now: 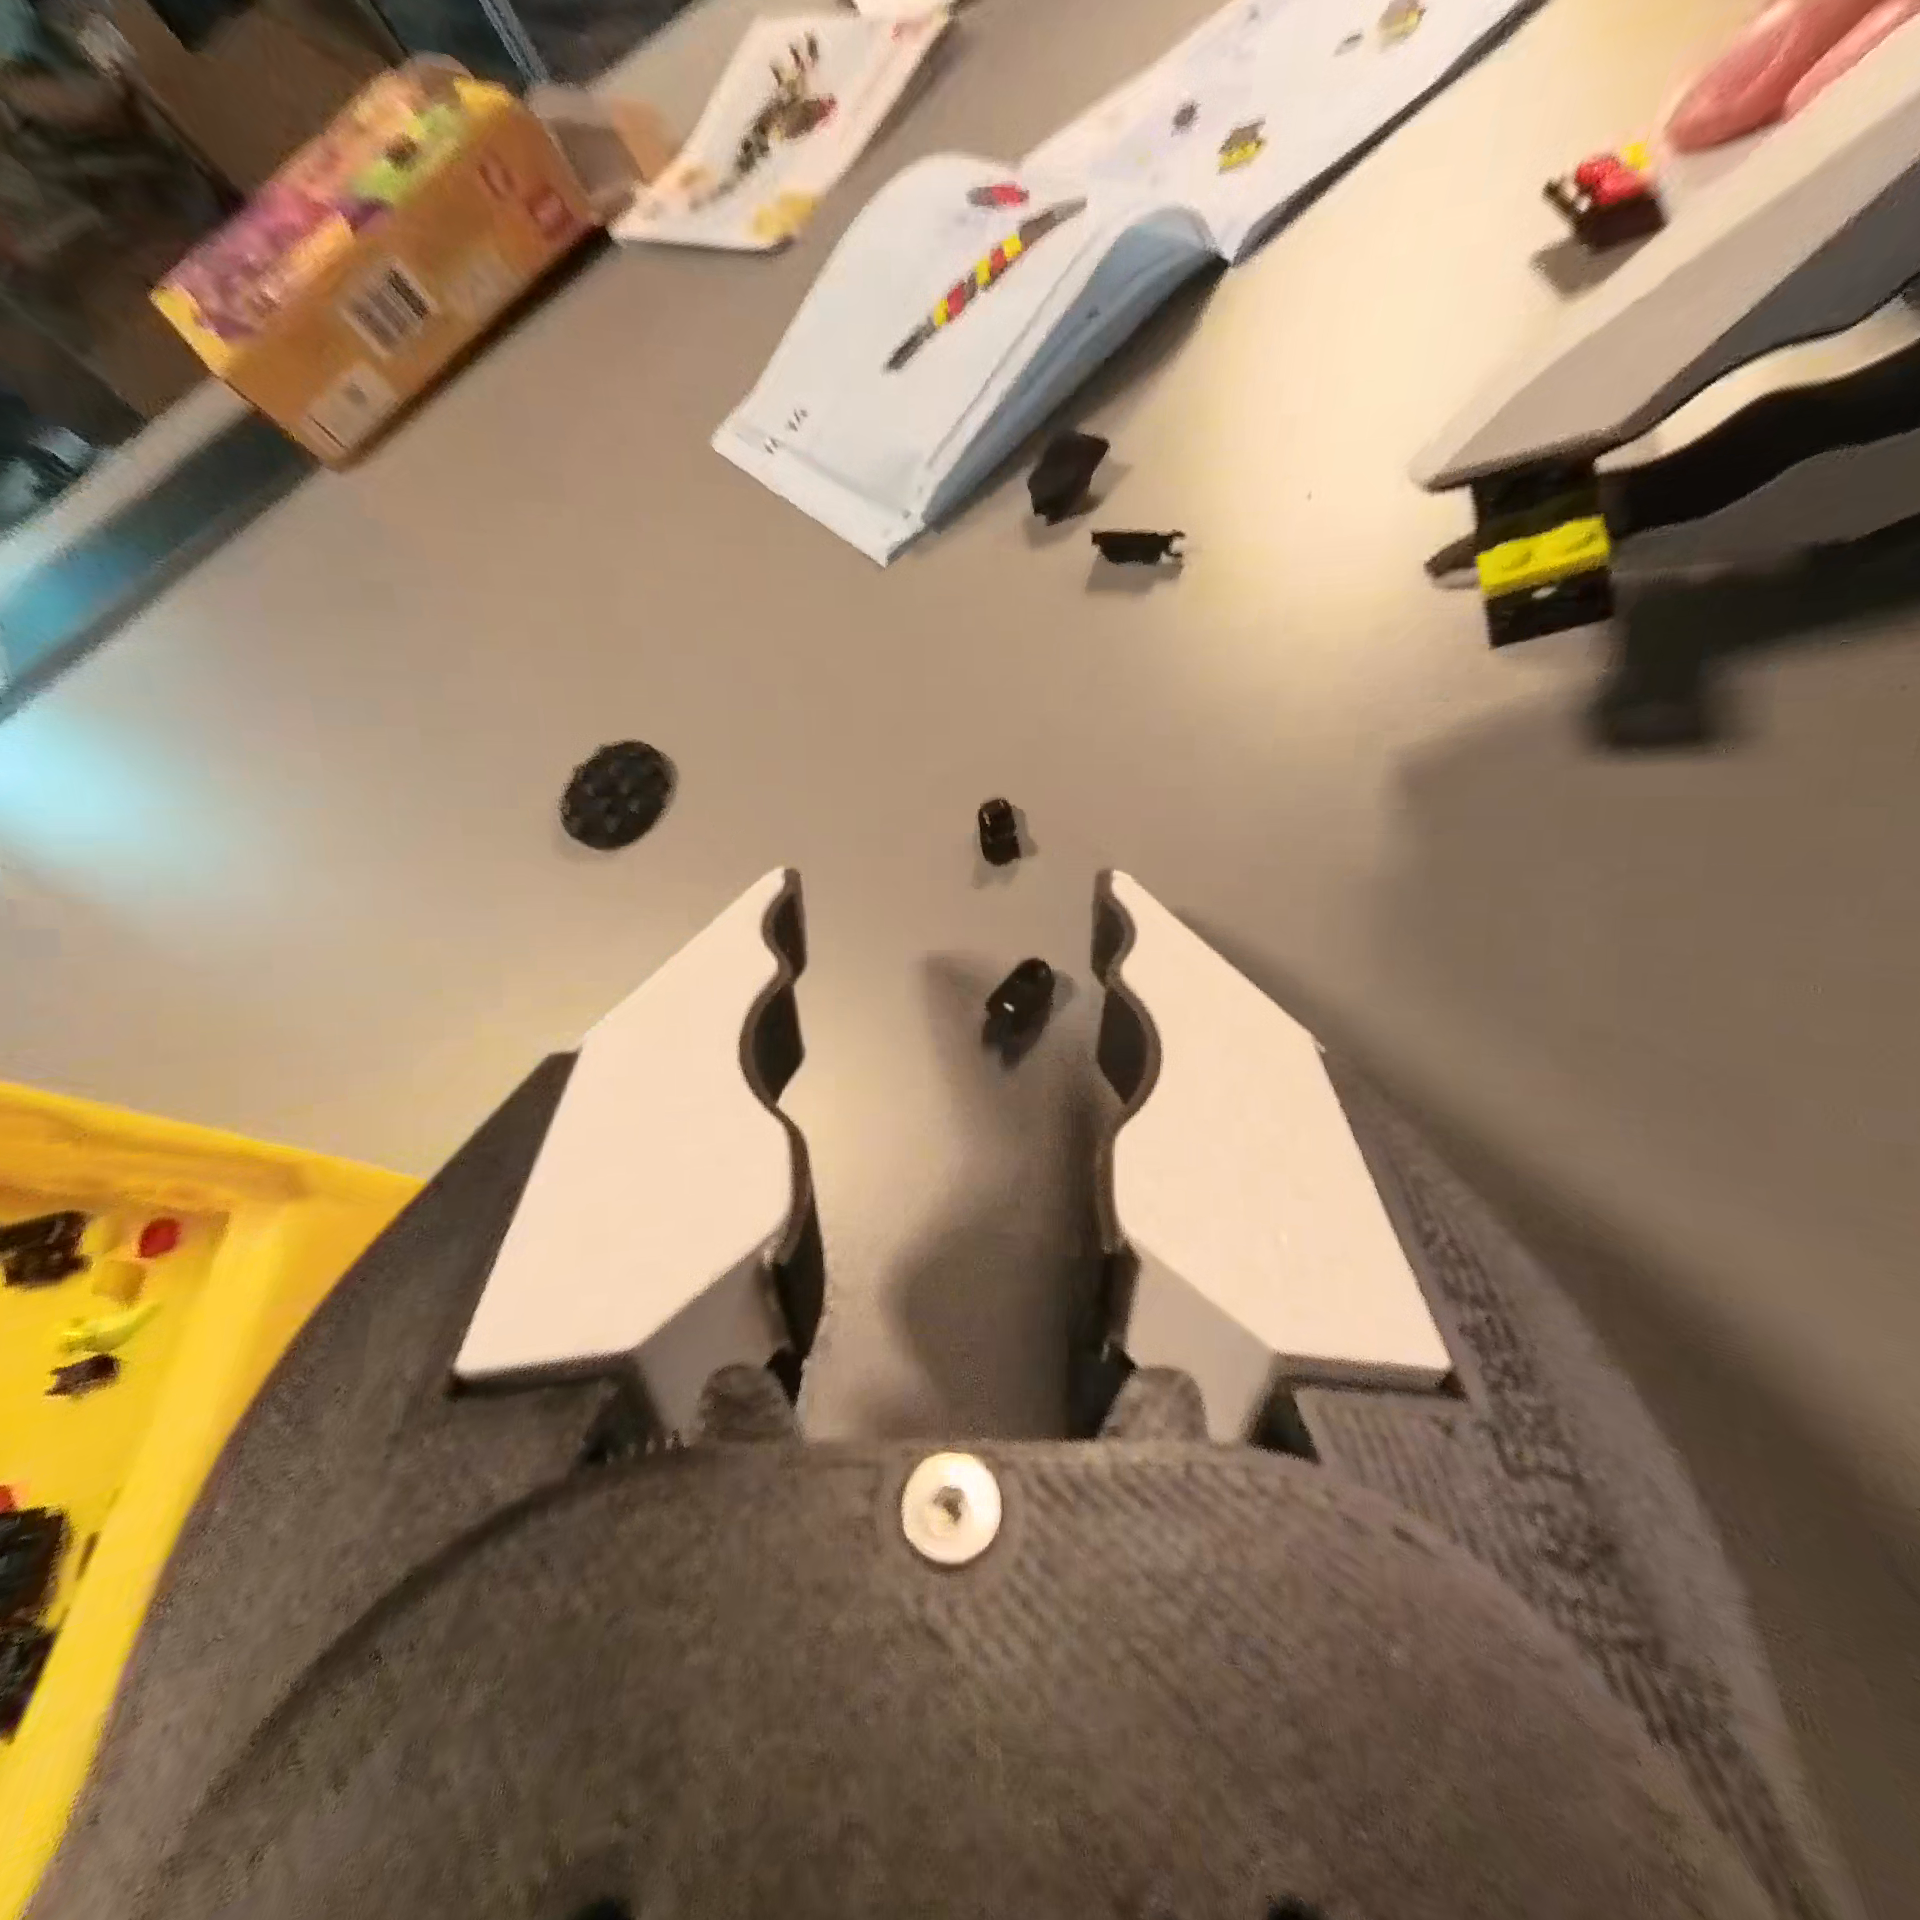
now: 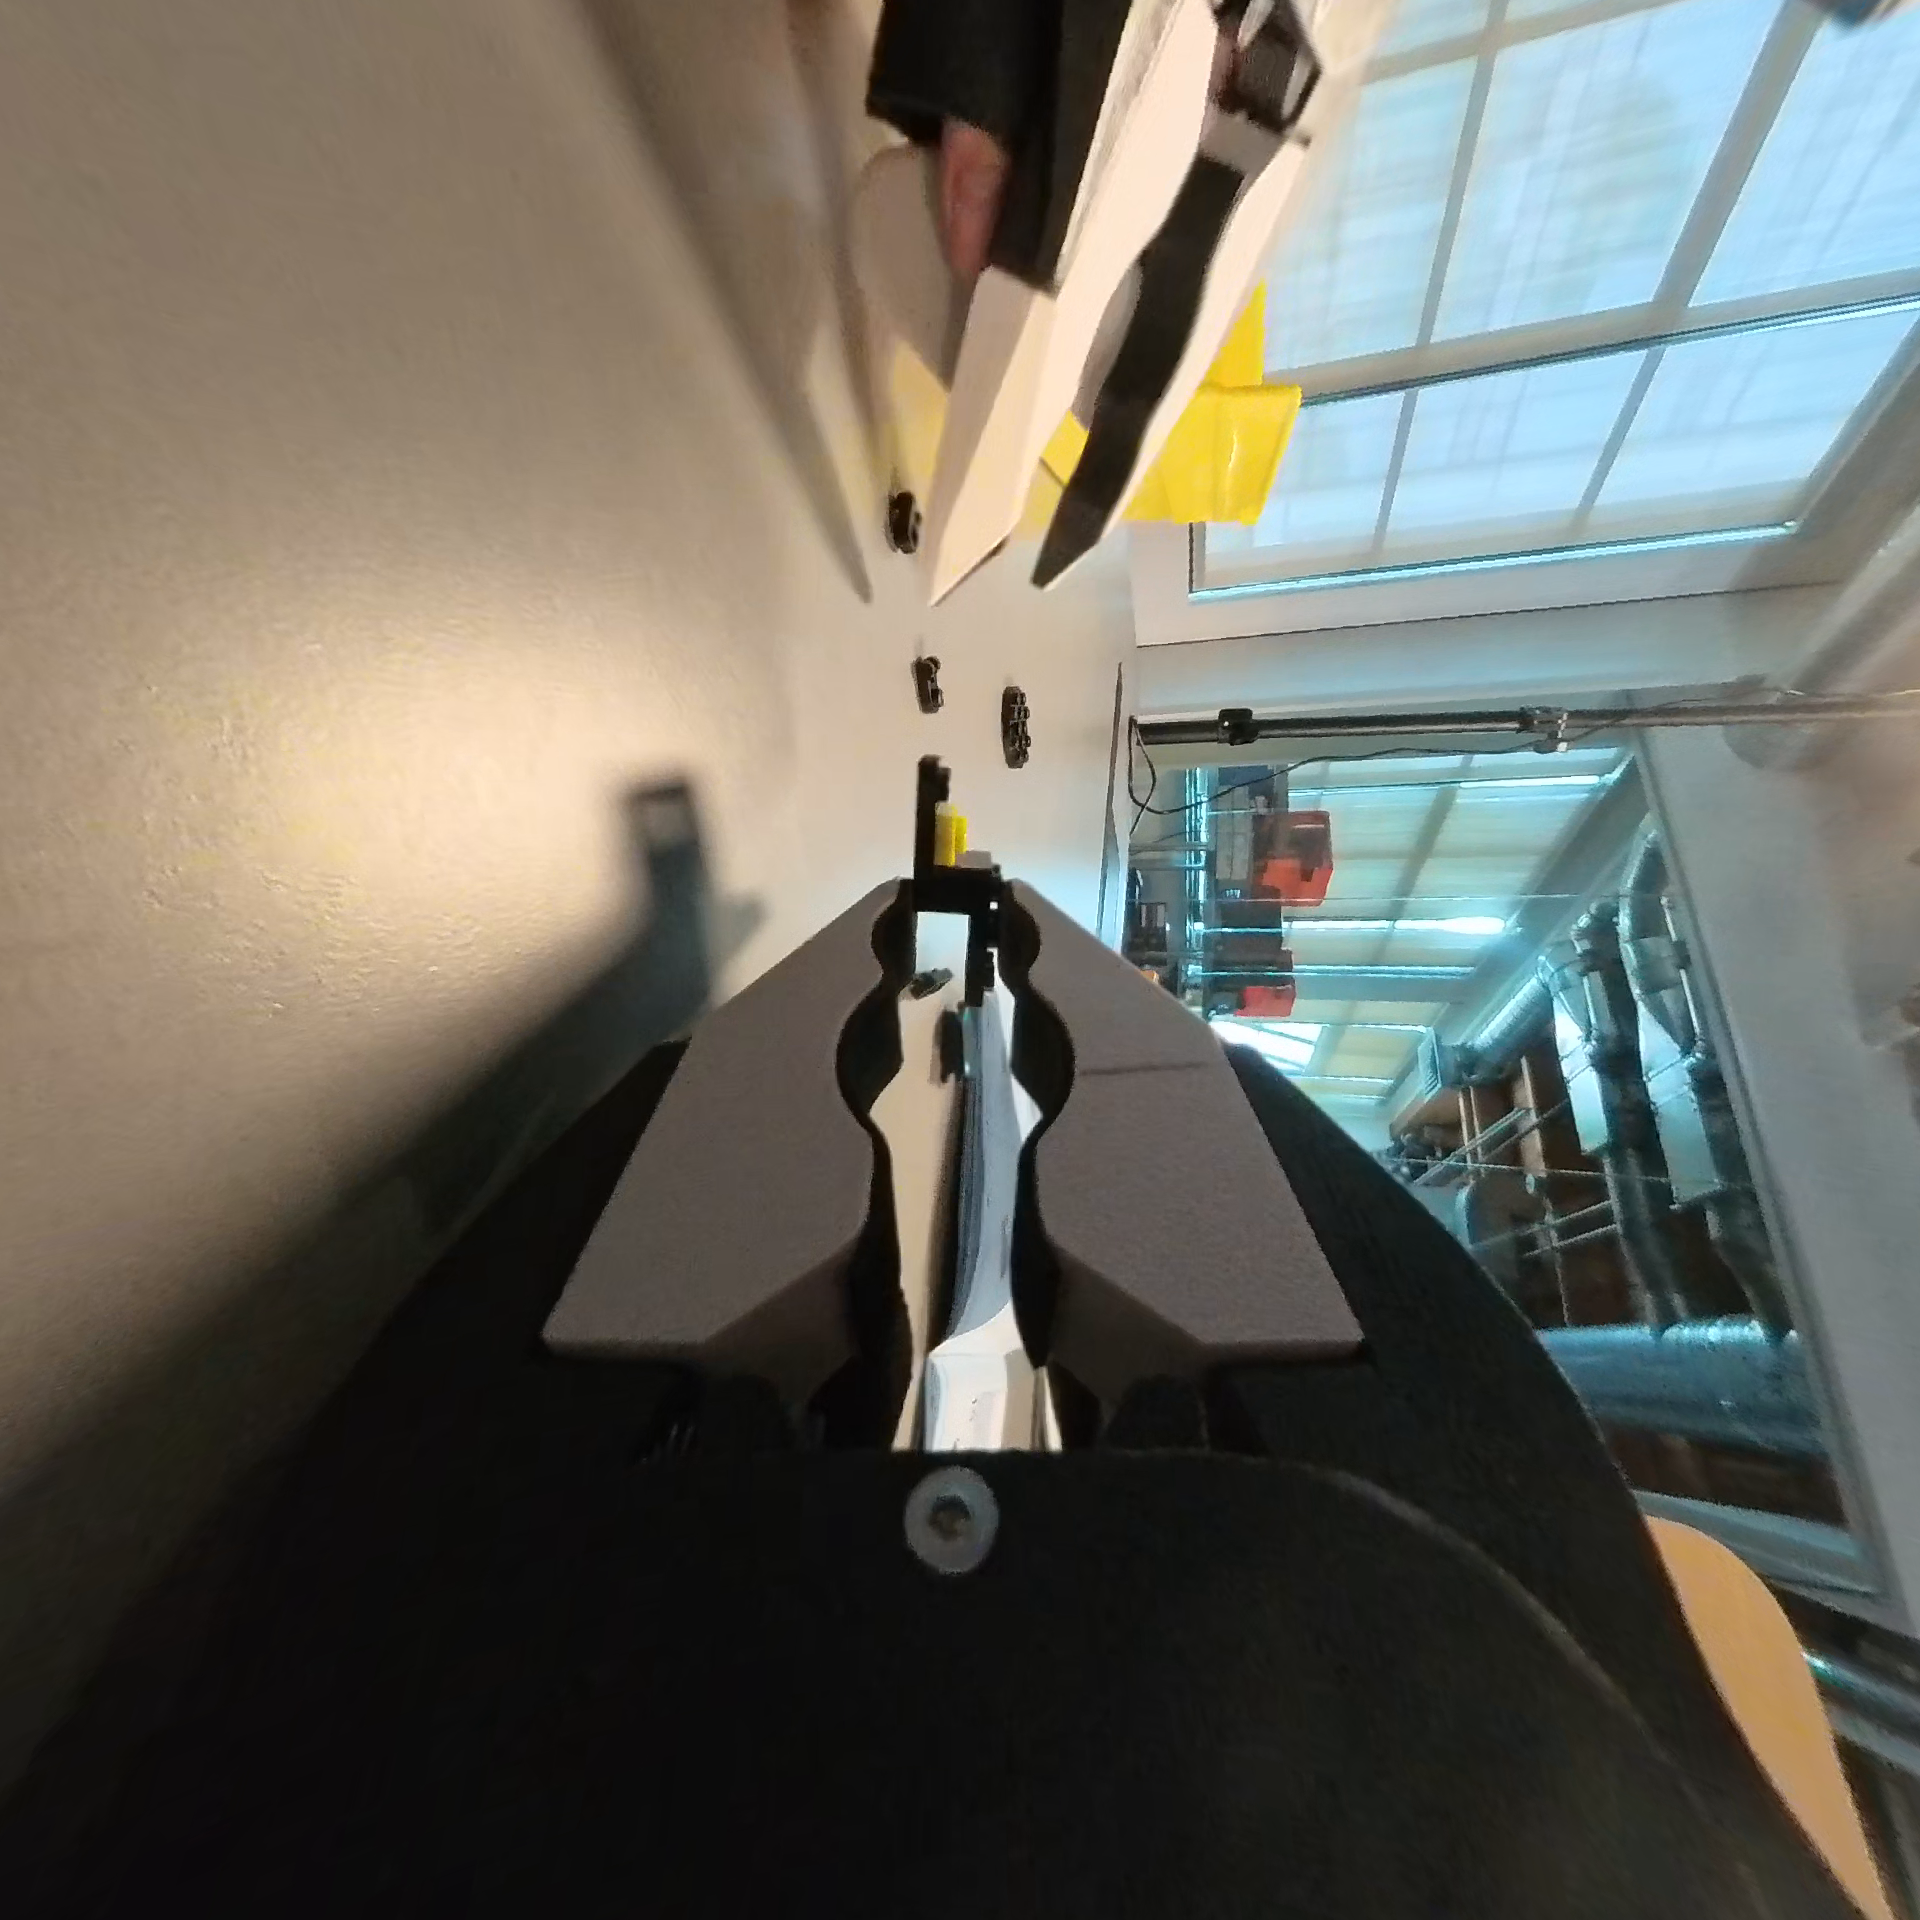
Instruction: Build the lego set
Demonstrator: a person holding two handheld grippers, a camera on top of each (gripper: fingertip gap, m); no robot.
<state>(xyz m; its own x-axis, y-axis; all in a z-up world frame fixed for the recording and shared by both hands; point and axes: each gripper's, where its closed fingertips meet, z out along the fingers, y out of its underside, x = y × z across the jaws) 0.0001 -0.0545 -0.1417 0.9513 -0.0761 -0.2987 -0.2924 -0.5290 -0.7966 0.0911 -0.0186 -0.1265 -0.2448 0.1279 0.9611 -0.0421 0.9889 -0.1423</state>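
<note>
Left hand-held gripper point(image 1: 948, 914) hovers agape over a small black piece point(image 1: 1016, 1000) on the counter point(image 1: 416, 644); beside it, a yellow tray point(image 1: 260, 1288) holds loose bricks. Only the right wrist view shows the right hand-held gripper point(image 2: 954, 914) clamping the black-and-yellow lego assembly point(image 2: 948, 868).

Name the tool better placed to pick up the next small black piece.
Left. The left tool is open with a small black piece between its fingers; the right tool already grips the black-and-yellow assembly.
</note>
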